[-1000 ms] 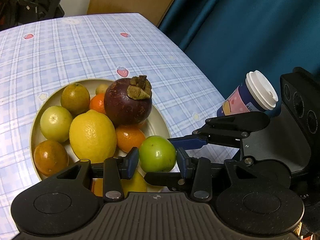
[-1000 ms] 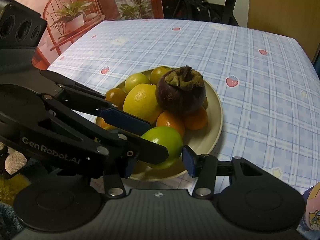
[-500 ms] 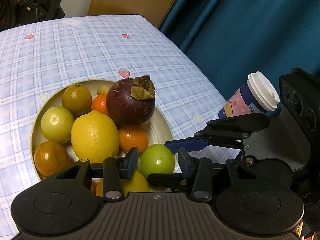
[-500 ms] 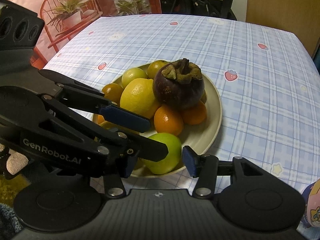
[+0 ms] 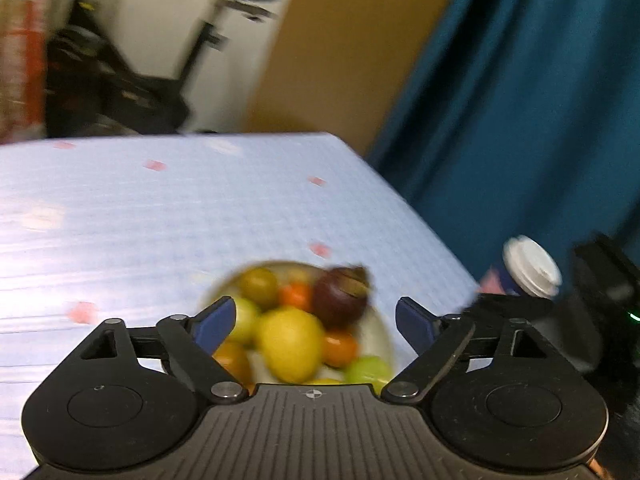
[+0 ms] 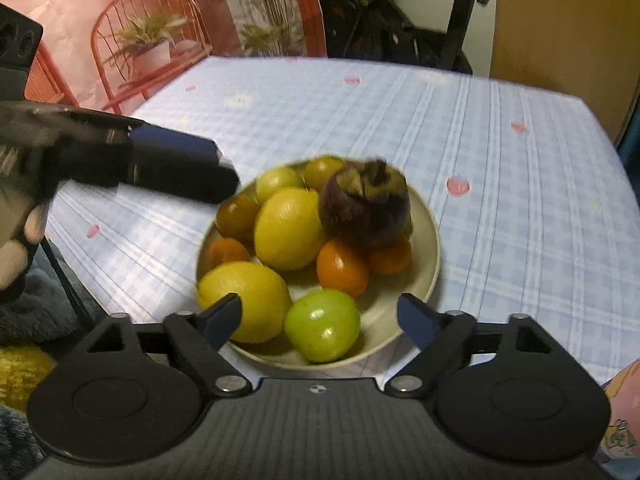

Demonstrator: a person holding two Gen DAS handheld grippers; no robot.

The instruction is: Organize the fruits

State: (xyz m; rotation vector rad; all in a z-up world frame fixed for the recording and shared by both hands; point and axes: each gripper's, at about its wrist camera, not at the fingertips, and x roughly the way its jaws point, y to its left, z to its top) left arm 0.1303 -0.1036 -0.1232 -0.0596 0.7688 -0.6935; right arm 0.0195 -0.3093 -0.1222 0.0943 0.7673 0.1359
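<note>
Both claws opening, nothing pinched: right gripper [image 6: 320, 322] spread around green fruit [image 6: 322, 325] at near rim of plate [image 6: 434, 240]; left gripper [image 5: 314, 325] spread, empty. Risk: piled mangosteen [image 6: 366, 204] rolling off if nudged.

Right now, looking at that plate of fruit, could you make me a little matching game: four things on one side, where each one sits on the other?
Things:
1. green fruit
2. mangosteen
3. paper cup
4. left gripper

Places:
A. on top of the pile, at the plate's far side
B. off the plate, near the table's edge
C. at the plate's near rim, between the right gripper's opening jaws, untouched
D. in the air over the plate's left side, nothing held

Pairs: 1-C, 2-A, 3-B, 4-D
</note>
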